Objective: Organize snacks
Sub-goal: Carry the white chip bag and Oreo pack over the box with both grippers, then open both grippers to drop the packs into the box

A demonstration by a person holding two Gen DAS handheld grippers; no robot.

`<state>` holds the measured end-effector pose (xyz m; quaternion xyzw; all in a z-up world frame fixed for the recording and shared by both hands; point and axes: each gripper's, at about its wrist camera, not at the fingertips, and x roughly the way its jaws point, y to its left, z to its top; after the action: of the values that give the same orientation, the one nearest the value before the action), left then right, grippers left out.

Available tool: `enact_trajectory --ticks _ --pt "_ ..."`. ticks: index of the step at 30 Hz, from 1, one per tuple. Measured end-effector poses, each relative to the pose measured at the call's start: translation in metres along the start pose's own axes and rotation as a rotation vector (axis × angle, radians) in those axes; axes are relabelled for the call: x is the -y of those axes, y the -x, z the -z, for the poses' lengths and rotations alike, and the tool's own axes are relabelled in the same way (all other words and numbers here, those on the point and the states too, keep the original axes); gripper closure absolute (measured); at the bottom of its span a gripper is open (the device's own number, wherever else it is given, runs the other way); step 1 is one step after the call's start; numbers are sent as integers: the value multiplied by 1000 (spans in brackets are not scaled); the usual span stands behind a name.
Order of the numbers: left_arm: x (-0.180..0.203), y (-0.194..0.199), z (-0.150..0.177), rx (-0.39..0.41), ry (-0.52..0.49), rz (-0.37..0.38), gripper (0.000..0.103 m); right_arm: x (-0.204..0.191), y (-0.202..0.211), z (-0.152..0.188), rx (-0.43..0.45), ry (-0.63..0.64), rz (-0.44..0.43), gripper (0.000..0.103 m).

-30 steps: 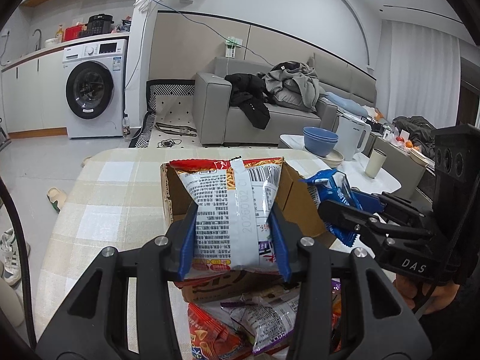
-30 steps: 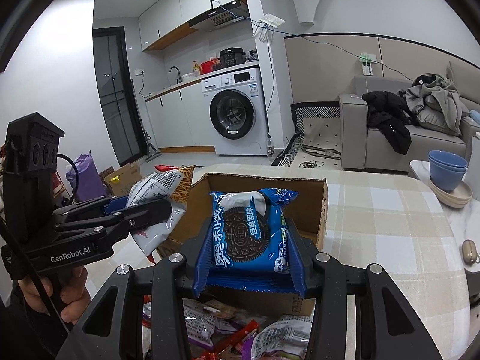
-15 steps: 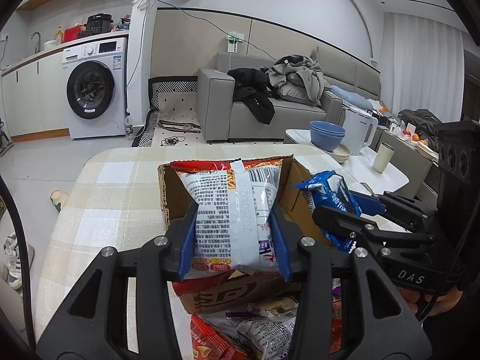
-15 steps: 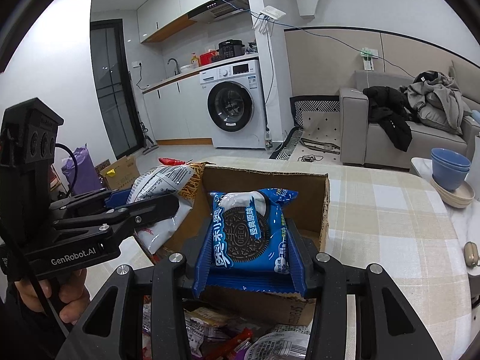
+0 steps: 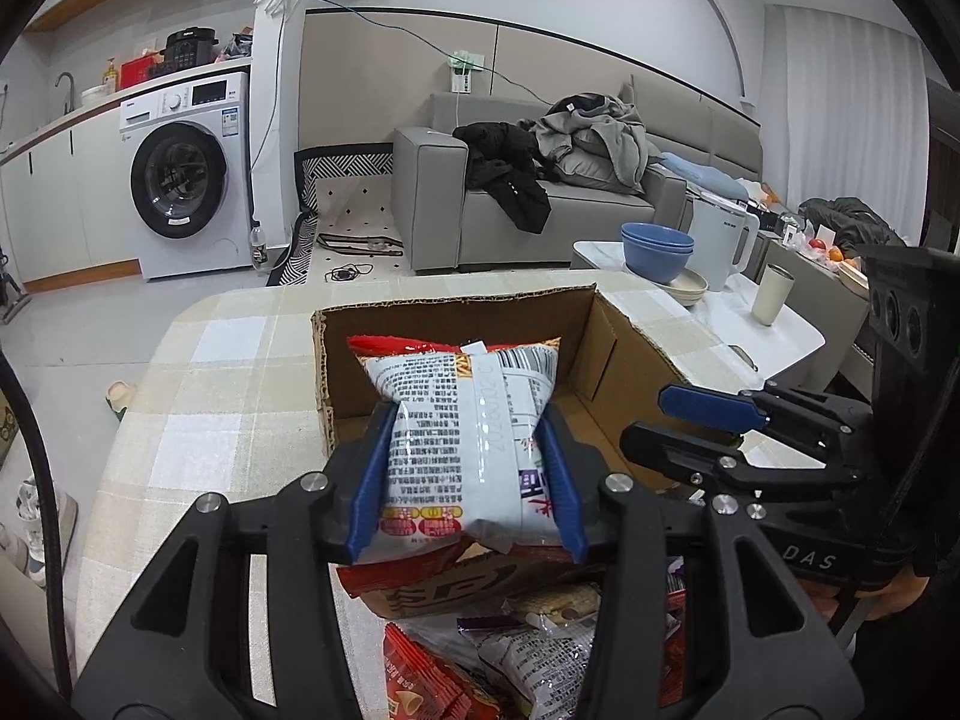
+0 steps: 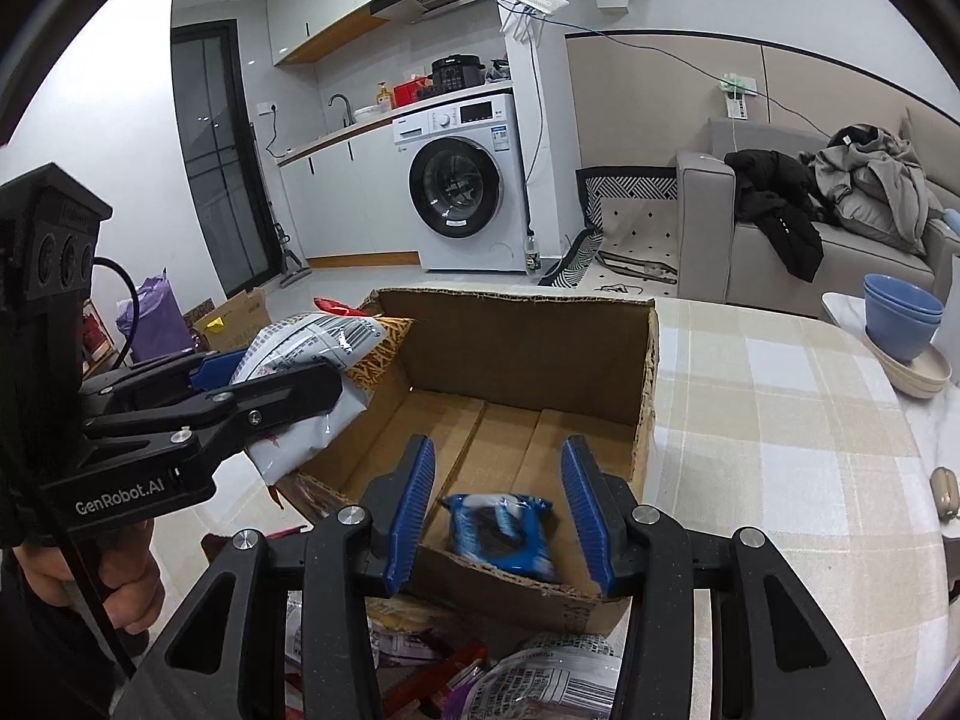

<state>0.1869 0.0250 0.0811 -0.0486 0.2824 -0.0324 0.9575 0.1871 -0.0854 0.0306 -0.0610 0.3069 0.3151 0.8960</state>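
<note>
**Two grippers over a snack box, wrist views.** The step in hand is judged to be dropping held snacks into the cardboard box.

To do it well, the left gripper should carry its chip bag forward until the bag's near end is past the box's near wall. It should then sink between the walls before the pads part. As it stands, the bag's lower end hangs over the near rim and could catch there. The bag is puffy and slippery, so a low, level let-go is likely to keep it from tipping out. The free floor ahead of the right fingertips looks like the best place to aim for.

*Loose snacks*: a heap of packets lies under the finger bases of both grippers, outside the box and not yet sorted.

*Left fingers*: narrowly set and clenched on the chip bag, with both blue pads pressing its sides. The bag stands on end between them, its top seam beyond the fingertips.

*Right gripper*: its blue pads stand apart and grasp nothing. The blue cookie packet shows blurred below the gap between them, inside the box by its near wall and touching neither pad.

*Beyond the fingertips*: the bare box floor, the far wall, then the checked tablecloth.
</note>
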Motion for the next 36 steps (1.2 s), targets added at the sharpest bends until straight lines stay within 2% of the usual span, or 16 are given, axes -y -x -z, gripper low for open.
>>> enact_trajectory --ticks 8,10,12,13,14,17,19,20,27,33,36 --pt "0 -2 3 -12 1 -5 57 -2 8 7 -5 45 12 54" --pt "0 -1 2 -17 4 -10 49 -1 12 7 -7 56 22 54" --pt "0 4 3 -8 6 -4 29 -2 18 8 3 67 36 47" --pt "1 6 4 -1 3 -5 24 -2 23 8 23 70 46 38" --pt "2 10 5 7 -4 -7 21 -2 29 10 49 70 59 29" --pt "7 19 7 9 -19 -21 18 3 42 13 71 65 79 18" --pt "5 24 10 0 -11 -13 10 6 46 17 63 63 90 16" --pt "5 28 12 0 -8 -10 0 8 49 19 62 59 98 13" --pt "3 58 25 19 10 -31 1 24 70 35 64 -11 114 1" --pt "-1 84 45 24 23 -52 1 38 91 49 76 -67 109 1" --pt "-5 94 56 18 29 -59 1 41 97 55 53 -85 99 1"
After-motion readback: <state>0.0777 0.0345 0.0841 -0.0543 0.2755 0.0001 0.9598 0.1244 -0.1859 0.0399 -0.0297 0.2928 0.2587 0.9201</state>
